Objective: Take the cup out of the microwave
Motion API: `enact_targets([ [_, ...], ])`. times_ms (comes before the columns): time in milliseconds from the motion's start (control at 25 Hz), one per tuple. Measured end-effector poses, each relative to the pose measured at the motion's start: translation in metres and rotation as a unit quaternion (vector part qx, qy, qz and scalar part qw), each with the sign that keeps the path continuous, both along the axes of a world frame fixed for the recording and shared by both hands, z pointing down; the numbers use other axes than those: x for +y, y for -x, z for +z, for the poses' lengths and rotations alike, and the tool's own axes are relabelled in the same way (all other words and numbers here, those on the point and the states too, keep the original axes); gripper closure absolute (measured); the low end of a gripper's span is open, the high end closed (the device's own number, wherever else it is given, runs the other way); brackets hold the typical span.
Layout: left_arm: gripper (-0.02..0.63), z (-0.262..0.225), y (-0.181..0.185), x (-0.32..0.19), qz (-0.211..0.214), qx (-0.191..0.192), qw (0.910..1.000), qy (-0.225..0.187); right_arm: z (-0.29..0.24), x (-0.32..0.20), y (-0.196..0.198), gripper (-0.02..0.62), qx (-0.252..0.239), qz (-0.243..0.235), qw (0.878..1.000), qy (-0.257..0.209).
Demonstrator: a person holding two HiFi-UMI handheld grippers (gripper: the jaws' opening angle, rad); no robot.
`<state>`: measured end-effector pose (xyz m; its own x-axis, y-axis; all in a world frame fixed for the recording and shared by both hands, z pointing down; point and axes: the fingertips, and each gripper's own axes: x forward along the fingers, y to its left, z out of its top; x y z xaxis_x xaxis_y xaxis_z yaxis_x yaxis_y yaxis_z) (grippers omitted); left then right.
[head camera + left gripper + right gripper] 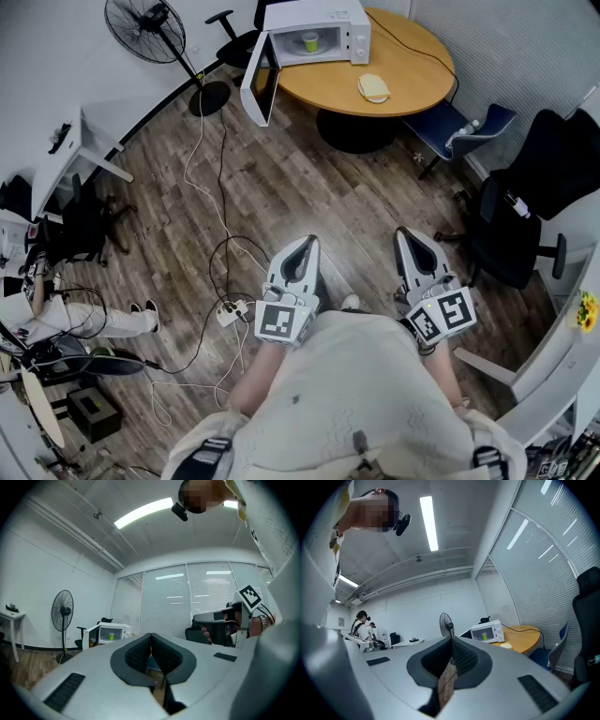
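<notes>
A white microwave [319,30] stands on a round wooden table [412,66] far across the room, its door [257,86] swung open to the left. Inside it a green cup [310,42] stands upright. The microwave [110,633] and cup [111,637] look small in the left gripper view. The right gripper view shows the microwave [487,632] and cup [483,637] too. My left gripper [307,244] and right gripper [404,234] are held close to my body above the wooden floor, far from the table. Both are shut and hold nothing.
A standing fan [150,28] is left of the microwave. A pale yellow object [373,87] lies on the table. A blue chair [459,127] and a black office chair [525,202] stand at the right. Cables [220,234] and a power strip [231,312] lie on the floor. People [363,625] stand far off.
</notes>
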<state>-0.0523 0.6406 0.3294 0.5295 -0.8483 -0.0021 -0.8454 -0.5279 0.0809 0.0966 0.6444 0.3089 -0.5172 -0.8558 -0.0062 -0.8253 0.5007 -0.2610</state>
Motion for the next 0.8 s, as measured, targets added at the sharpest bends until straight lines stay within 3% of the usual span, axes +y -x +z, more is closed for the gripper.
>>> enact_targets([
  [160,0.584,0.005,-0.001,0.002,-0.007,-0.019,0.9998,0.004,0.002,-0.001,-0.003,0.589,0.0,-0.002,1.0,-0.001],
  [800,0.583,0.006,0.001,-0.011,-0.015,-0.005,0.9999,0.003,0.012,-0.007,-0.004,0.588,0.001,-0.003,1.0,0.014],
])
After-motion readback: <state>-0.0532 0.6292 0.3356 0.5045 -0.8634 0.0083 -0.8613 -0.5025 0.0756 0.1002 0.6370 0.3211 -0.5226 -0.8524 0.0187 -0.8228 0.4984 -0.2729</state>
